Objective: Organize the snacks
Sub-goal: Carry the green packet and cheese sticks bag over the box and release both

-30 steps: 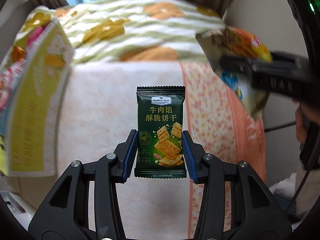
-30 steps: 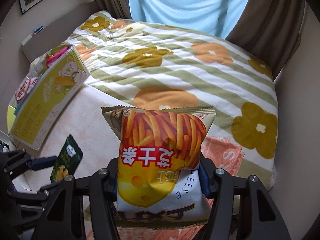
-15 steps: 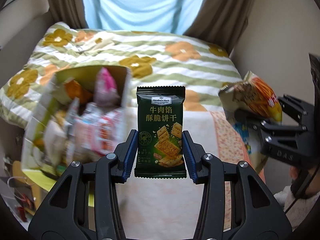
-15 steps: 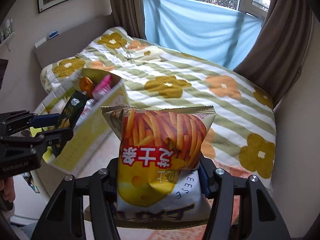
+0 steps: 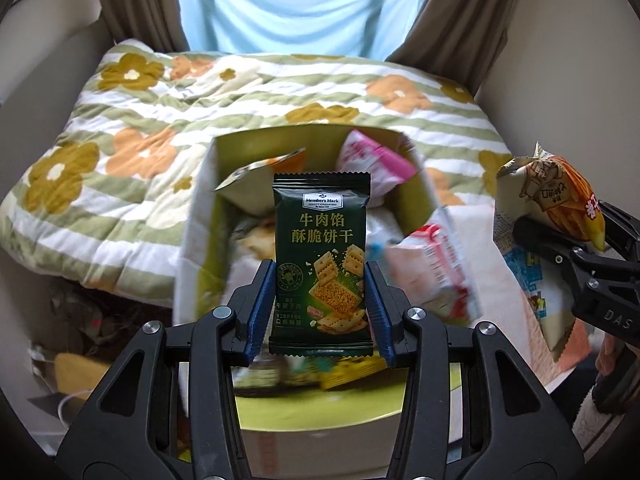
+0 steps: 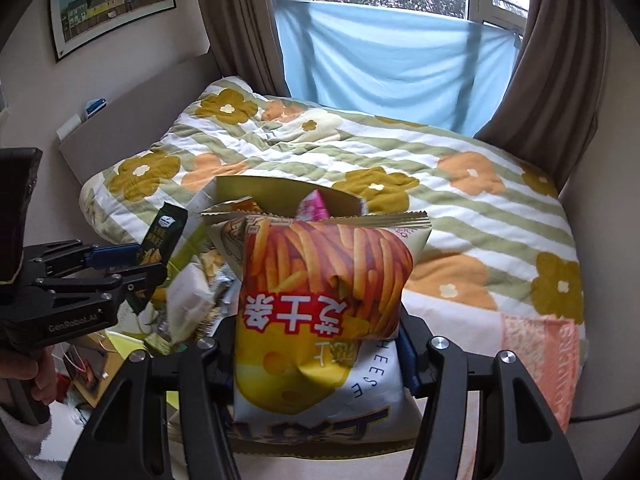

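Note:
My left gripper (image 5: 320, 308) is shut on a dark green cracker packet (image 5: 321, 256), held upright above an open yellow-green snack box (image 5: 204, 220). The box holds several packets, among them a pink one (image 5: 380, 160). My right gripper (image 6: 316, 344) is shut on an orange-and-yellow fries snack bag (image 6: 324, 292), held upside down, just right of the box (image 6: 280, 194). The left gripper (image 6: 120, 260) and its green packet (image 6: 160, 236) show at the left of the right wrist view. The fries bag (image 5: 560, 200) shows at the right of the left wrist view.
A bed with a green-striped floral quilt (image 6: 400, 160) fills the background, with a pink towel (image 6: 540, 348) at its near right. Brown curtains (image 6: 240, 20) and a blue cloth (image 6: 380, 48) cover the window. Clutter and cables (image 5: 76, 320) lie on the floor at the left.
Both grippers have lifted and tilted up, still holding their packets. The snack box now stands directly behind the green packet, with its open top in view.

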